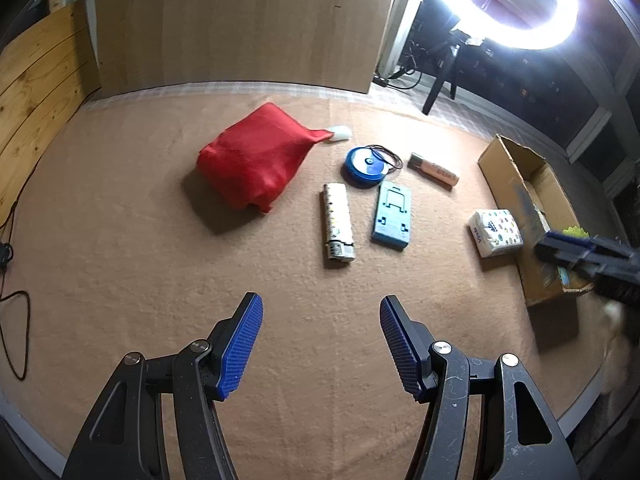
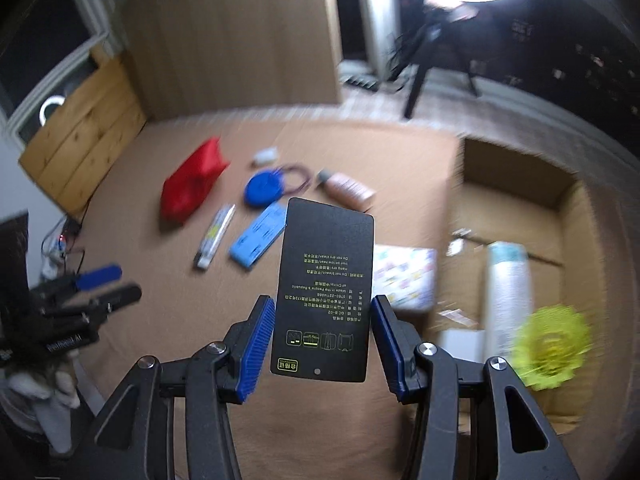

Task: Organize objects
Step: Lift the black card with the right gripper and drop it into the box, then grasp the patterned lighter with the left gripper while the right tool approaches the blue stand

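**A:** Between the blue pads of the right hand-held gripper (image 2: 323,344) stands a black card (image 2: 325,300) with yellow print, pinched at its two long edges and lifted clear of the tan surface (image 2: 160,272).

**B:** And the other one?

**A:** The left hand-held gripper (image 1: 321,346) is spread wide with nothing between its pads, hovering over bare tan cloth.

**B:** What lies around the card?

**A:** From the right wrist view, a patterned tissue pack (image 2: 404,276) sits just behind it at about two o'clock. Past that, at three o'clock, an open cardboard box (image 2: 516,168) holds a white roll (image 2: 508,280) and something yellow (image 2: 550,346), too blurred to name.

**B:** And toward the left?

**A:** At eleven o'clock, a light-blue flat case (image 2: 258,236) lies beside a white patterned tube (image 2: 214,236). Farther off: a blue round disc (image 2: 264,189) with a thin cord, a pink bottle (image 2: 347,189) at twelve, and a red cloth bag (image 2: 192,180) at ten. A ring light (image 1: 524,4) glares overhead.
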The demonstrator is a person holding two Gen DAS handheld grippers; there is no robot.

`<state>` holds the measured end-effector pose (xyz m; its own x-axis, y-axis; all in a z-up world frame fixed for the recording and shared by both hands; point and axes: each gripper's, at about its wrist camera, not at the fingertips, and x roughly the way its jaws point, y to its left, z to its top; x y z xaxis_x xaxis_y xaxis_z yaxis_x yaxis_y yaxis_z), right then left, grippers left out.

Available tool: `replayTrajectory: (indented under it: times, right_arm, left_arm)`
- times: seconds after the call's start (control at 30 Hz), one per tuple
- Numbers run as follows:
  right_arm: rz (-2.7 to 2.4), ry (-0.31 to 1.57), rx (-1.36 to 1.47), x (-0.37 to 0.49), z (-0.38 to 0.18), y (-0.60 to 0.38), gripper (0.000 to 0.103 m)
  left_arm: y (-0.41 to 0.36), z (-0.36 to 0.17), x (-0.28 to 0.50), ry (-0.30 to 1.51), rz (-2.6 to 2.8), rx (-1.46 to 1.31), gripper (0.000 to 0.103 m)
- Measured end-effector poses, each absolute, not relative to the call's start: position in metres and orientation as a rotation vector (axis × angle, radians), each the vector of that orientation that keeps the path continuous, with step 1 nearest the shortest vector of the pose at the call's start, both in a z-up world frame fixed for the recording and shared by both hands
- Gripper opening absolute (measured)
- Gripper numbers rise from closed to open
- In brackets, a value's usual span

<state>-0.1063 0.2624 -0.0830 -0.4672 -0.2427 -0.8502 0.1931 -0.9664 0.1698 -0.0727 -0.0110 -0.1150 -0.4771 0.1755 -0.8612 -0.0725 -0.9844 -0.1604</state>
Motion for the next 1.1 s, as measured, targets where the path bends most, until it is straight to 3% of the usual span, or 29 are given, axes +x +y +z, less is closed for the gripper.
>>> replayTrajectory:
  times: [0.4,0.73,0.83,1.1]
  right_arm:
    - [-2.691,-0.206,1.5,-0.136,-0.084,0.366,0.046]
    - [-2.71,-0.224,1.553,-0.145,-0.098,0.391,0.046]
    - [-2.735,-0.2,1.571,-0.146,-0.099,0.392,0.056]
    - [-2.734,-0.247,1.547,-0.141,-0.093,0.387,0.057]
  left_arm:
    - [0.011,-0.119,-0.084,-0.143,2.566,-1.532,0.065]
    - [0.026,-0.123,-0.09,-0.127,2.558,-1.538,0.065]
    - [0.027,-0.124,-0.09,-0.125,2.558,-1.543,0.065]
    - [0.024,-0.125,-0.089,-0.122,2.558,-1.547,0.065]
